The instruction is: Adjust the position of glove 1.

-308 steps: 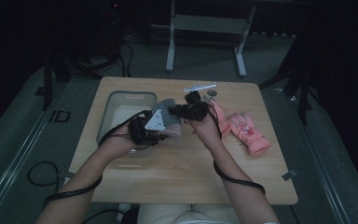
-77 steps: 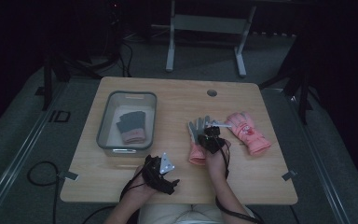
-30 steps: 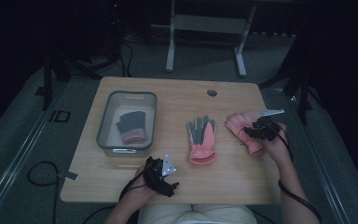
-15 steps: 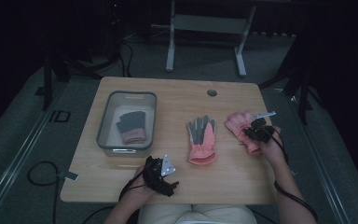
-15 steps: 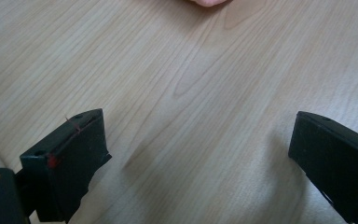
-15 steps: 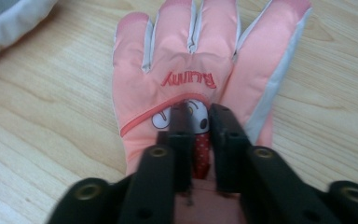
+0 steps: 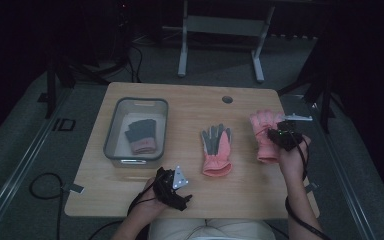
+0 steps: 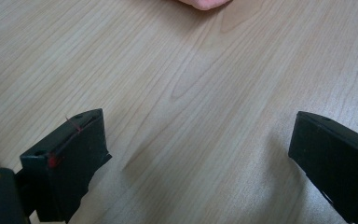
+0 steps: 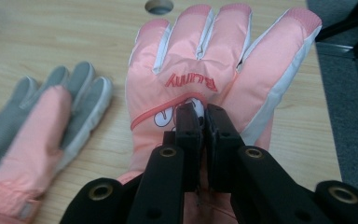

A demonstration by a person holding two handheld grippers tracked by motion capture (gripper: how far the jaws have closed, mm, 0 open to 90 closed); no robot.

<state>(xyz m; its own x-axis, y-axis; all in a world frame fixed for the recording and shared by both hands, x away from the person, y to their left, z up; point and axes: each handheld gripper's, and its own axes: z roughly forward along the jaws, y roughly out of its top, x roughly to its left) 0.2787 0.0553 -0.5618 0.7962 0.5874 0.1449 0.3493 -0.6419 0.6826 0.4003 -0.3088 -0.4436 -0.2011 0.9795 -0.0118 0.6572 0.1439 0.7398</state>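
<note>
On the pink glove (image 9: 200,74), right gripper (image 9: 205,112) jaws pinch shut.

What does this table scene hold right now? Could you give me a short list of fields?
Surface: pale wooden table
Container: clear plastic bin, one grey-and-pink glove lying inside
Middle: pink glove with grey palm, lying flat
Right claw: shut, pinching fabric on the pink padded glove with white trim
Left claw: open, above bare wood
</note>
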